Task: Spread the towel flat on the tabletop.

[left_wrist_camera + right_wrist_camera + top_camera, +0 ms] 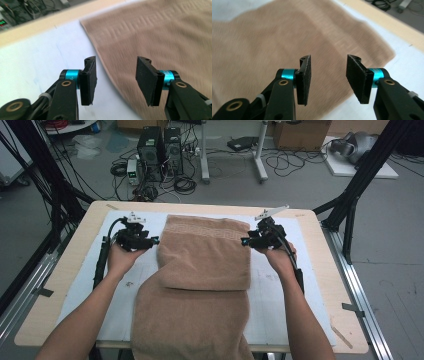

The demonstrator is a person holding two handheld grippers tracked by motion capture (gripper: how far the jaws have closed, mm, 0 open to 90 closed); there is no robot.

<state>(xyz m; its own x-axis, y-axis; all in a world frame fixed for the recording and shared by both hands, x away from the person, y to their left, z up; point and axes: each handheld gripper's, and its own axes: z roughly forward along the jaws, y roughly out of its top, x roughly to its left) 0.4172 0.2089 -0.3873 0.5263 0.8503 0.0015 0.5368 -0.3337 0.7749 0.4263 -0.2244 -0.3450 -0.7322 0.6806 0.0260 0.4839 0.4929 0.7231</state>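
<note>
Towel point(205, 265), brown, lies in the middle of the table point(310, 220) on a white mat point(80, 285), far end folded back, near end hanging off. It's soft, floppy & light, so grab corners or edges. Left gripper point(156, 240) & right gripper point(243, 241) sit at its sides, jaws apart, nothing held.

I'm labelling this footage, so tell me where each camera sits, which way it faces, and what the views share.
High view: above the person's side, looking forward and down on the table; forearms, left gripper and right gripper flank the folded towel.
Left gripper view: rides the left gripper, facing the towel's edge on the white mat; open jaws show.
Right gripper view: rides the right gripper, facing the towel's corner; open jaws show.
All share the towel.
</note>
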